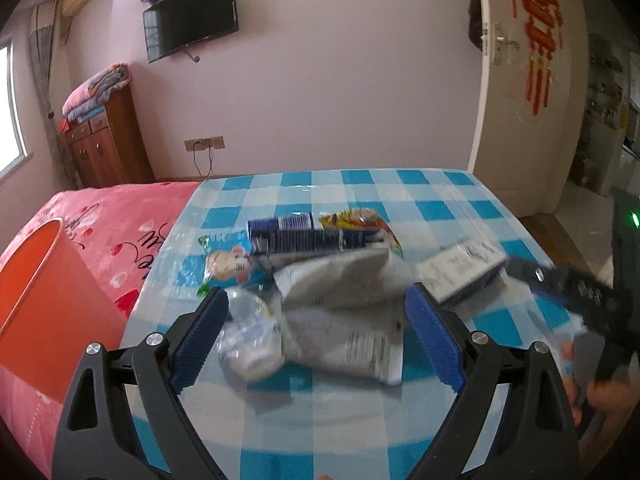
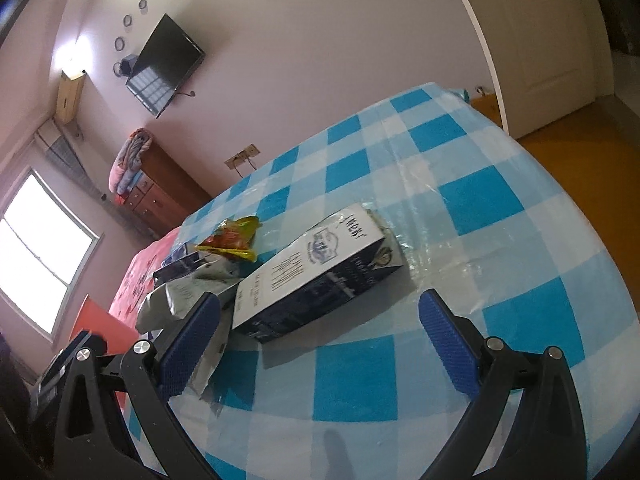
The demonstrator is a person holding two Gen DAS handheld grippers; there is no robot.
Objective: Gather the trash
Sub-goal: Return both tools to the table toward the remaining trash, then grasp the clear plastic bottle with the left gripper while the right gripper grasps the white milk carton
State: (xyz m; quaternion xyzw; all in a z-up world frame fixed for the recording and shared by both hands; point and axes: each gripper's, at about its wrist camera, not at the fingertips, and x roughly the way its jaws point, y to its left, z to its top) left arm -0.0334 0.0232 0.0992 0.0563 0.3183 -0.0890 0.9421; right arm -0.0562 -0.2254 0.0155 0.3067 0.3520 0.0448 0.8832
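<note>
My left tongs [image 1: 316, 336] were spread wide, gripping nothing, hovering over a silver bag [image 1: 344, 344] and a crumpled clear plastic wrapper [image 1: 248, 344] near the table's [image 1: 360, 420] front edge. Behind them lay a second grey bag [image 1: 332, 276], a dark blue box [image 1: 308, 236], a cartoon snack packet [image 1: 228, 264] toward the left edge and a red-yellow wrapper [image 1: 360, 220] further back. A white-and-navy carton [image 1: 460, 268] lay flat toward the right edge, just apart from the pile. My right tongs [image 2: 320, 340] were also wide apart and empty, the carton [image 2: 316, 276] lying just ahead between the blue pads [image 2: 188, 344]. The orange bin [image 1: 44, 300] stood beside the table's left edge, against the pink bed cover [image 1: 120, 216]. My hand [image 1: 580, 380] on the right tongs showed in the left view
</note>
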